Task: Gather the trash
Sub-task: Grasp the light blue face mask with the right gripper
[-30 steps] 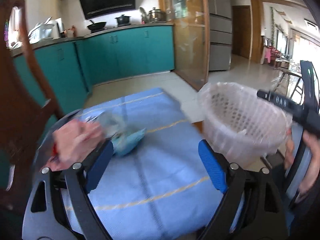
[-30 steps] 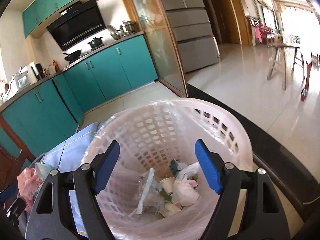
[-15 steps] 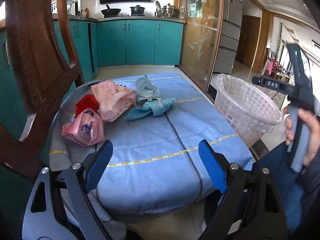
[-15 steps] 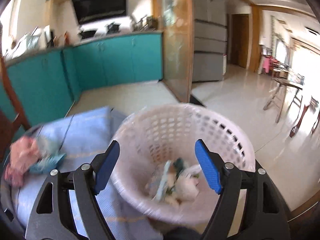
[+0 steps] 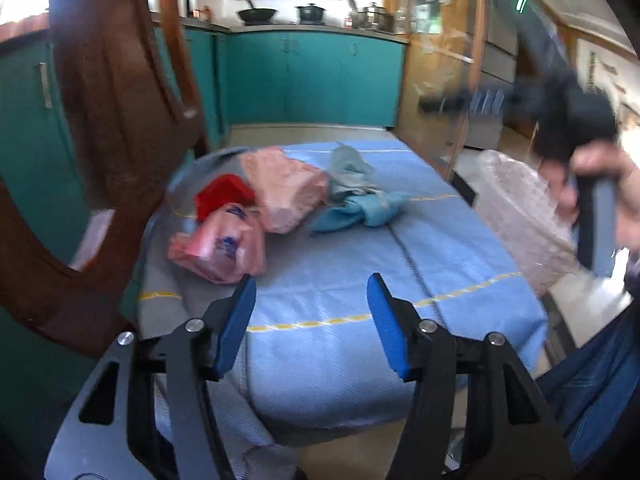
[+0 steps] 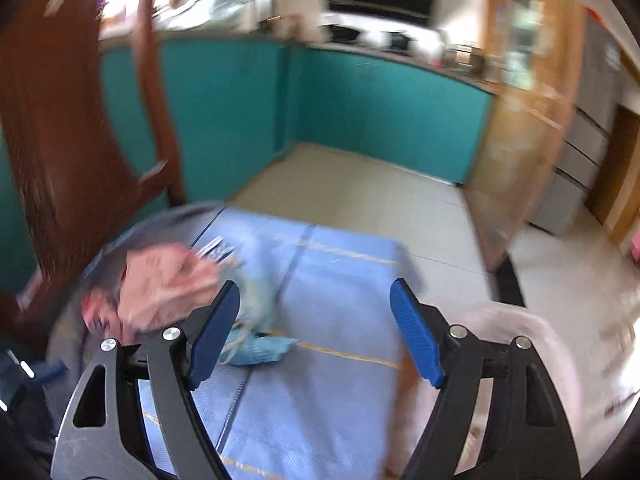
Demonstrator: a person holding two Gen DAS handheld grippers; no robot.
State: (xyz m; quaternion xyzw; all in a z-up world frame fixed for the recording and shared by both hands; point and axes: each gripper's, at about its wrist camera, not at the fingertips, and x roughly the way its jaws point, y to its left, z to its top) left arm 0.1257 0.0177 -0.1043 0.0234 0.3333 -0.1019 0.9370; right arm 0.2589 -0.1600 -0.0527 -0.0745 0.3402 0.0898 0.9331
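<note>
Trash lies at the far left of a table under a blue cloth [image 5: 360, 256]: a pink plastic bag [image 5: 218, 246], a red scrap [image 5: 222, 196], a pink wrapper [image 5: 284, 188] and crumpled blue and grey pieces [image 5: 356, 200]. My left gripper [image 5: 310, 320] is open and empty, near the table's front edge. My right gripper [image 6: 316, 332] is open and empty above the cloth, right of the pink wrapper [image 6: 164, 284] and blue piece [image 6: 256, 350]. The white bin [image 5: 520, 216] stands off the table's right side; it also shows in the right wrist view [image 6: 520, 320].
A dark wooden chair [image 5: 100, 120] stands at the table's left. Teal kitchen cabinets [image 5: 312, 76] line the far wall. A wood-framed glass cabinet [image 5: 436, 60] stands at right. Tiled floor [image 6: 360, 184] lies beyond the table.
My right gripper swung left from over the bin to above the table, toward the trash pile. My left gripper stayed back at the table's front edge and closed partway.
</note>
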